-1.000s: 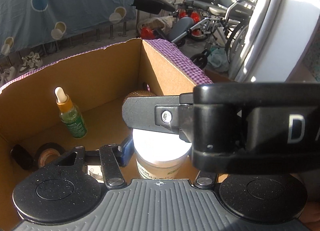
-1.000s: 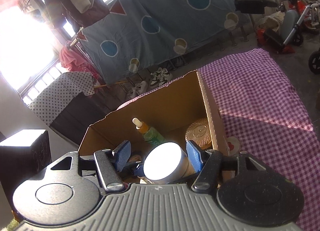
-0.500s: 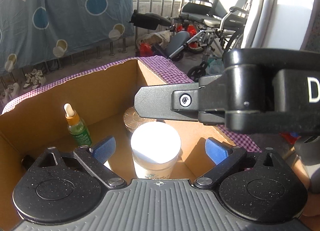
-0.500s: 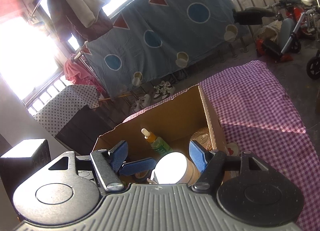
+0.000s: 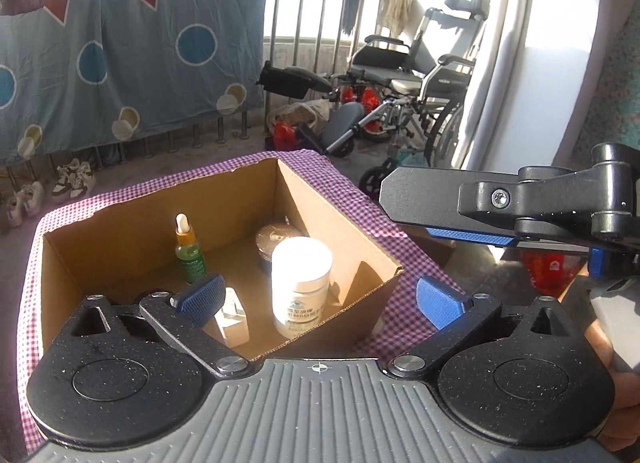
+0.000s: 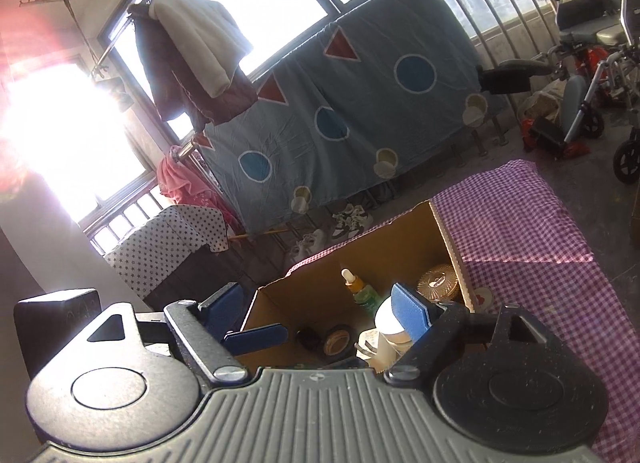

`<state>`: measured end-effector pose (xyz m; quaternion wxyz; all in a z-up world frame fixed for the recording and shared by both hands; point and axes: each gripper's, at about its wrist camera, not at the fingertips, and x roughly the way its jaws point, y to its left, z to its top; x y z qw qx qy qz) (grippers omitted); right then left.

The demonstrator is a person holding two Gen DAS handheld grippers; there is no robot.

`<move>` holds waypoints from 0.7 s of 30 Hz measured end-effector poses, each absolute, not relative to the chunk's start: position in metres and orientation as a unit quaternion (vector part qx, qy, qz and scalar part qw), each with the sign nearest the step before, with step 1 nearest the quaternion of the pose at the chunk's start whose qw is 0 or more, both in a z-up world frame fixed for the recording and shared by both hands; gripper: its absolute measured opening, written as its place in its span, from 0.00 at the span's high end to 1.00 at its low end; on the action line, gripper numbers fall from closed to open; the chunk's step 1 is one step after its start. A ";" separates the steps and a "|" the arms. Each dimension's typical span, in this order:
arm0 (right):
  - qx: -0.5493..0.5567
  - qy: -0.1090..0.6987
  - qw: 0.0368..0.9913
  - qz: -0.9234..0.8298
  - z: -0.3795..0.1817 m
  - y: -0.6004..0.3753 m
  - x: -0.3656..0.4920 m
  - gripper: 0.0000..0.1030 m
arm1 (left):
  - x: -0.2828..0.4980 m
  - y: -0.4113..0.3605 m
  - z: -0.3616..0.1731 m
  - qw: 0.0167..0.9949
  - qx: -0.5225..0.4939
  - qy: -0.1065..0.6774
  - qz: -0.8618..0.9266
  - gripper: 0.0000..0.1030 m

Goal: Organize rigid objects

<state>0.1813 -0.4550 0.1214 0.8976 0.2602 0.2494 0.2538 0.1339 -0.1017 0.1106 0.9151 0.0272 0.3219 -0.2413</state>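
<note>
White jar (image 5: 301, 283) upright in box (image 5: 340, 219), beyond both widening, empty tools (image 5: 320, 301)

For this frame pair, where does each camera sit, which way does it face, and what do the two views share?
Left wrist: on the left gripper, looking down into the cardboard box; its blue pads, the right gripper and a hand show.
Right wrist: on the right gripper, facing the box and the windows; the left gripper's pad shows.
Shared: the box, the white jar and the dropper bottle.
</note>
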 end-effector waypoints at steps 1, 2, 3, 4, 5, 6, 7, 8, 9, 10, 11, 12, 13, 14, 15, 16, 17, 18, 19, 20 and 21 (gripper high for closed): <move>0.259 0.248 0.899 0.253 0.122 -0.454 0.176 0.14 | 0.126 -0.097 0.114 0.918 0.028 0.317 -0.238 0.01; 0.258 0.247 0.900 0.250 0.122 -0.453 0.168 0.09 | 0.120 -0.092 0.115 0.920 0.029 0.314 -0.234 0.00; 0.257 0.244 0.902 0.248 0.122 -0.452 0.162 0.03 | 0.116 -0.089 0.116 0.922 0.030 0.312 -0.229 0.00; 0.255 0.240 0.904 0.244 0.122 -0.451 0.153 0.03 | 0.110 -0.086 0.118 0.925 0.032 0.309 -0.219 0.00; 0.253 0.240 0.906 0.242 0.122 -0.450 0.149 0.01 | 0.106 -0.082 0.119 0.927 0.033 0.308 -0.210 0.00; 0.249 0.241 0.907 0.239 0.121 -0.448 0.144 0.00 | 0.101 -0.078 0.119 0.930 0.033 0.308 -0.200 0.00; 0.245 0.243 0.909 0.236 0.121 -0.446 0.140 0.00 | 0.099 -0.075 0.118 0.931 0.033 0.309 -0.193 0.00; 0.240 0.247 0.910 0.232 0.120 -0.442 0.136 0.00 | 0.094 -0.071 0.118 0.932 0.030 0.311 -0.183 0.00; 0.236 0.252 0.910 0.230 0.119 -0.440 0.133 0.00 | 0.091 -0.068 0.117 0.933 0.030 0.313 -0.173 0.00; 0.229 0.258 0.911 0.227 0.117 -0.436 0.130 0.00 | 0.088 -0.065 0.116 0.935 0.031 0.314 -0.162 0.00; 0.225 0.263 0.911 0.226 0.115 -0.433 0.129 0.00 | 0.085 -0.062 0.115 0.937 0.033 0.314 -0.152 0.00; 0.222 0.268 0.910 0.224 0.113 -0.430 0.127 0.00 | 0.082 -0.060 0.114 0.938 0.034 0.313 -0.144 0.00; 0.220 0.272 0.910 0.223 0.112 -0.428 0.125 0.00 | 0.079 -0.057 0.113 0.940 0.033 0.312 -0.131 0.00; 0.217 0.276 0.910 0.222 0.110 -0.425 0.124 0.00 | 0.075 -0.052 0.112 0.942 0.030 0.311 -0.125 0.00; 0.213 0.280 0.910 0.220 0.109 -0.423 0.122 0.00 | 0.074 -0.050 0.111 0.943 0.026 0.310 -0.120 0.00; 0.208 0.283 0.911 0.217 0.108 -0.420 0.119 0.00 | 0.069 -0.046 0.110 0.945 0.020 0.308 -0.109 0.00; 0.203 0.285 0.912 0.215 0.107 -0.417 0.118 0.00 | 0.066 -0.042 0.109 0.947 0.015 0.305 -0.096 0.00; 0.195 0.287 0.914 0.212 0.107 -0.414 0.116 0.00 | 0.063 -0.040 0.109 0.950 0.013 0.302 -0.083 0.00; 0.190 0.287 0.915 0.210 0.107 -0.412 0.115 0.00 | 0.062 -0.040 0.108 0.951 0.014 0.301 -0.073 0.00; 0.182 0.287 0.917 0.207 0.107 -0.409 0.112 0.00 | 0.062 -0.038 0.108 0.952 0.017 0.299 -0.060 0.00; 0.177 0.287 0.919 0.206 0.107 -0.406 0.111 0.00 | 0.062 -0.037 0.107 0.953 0.020 0.296 -0.053 0.00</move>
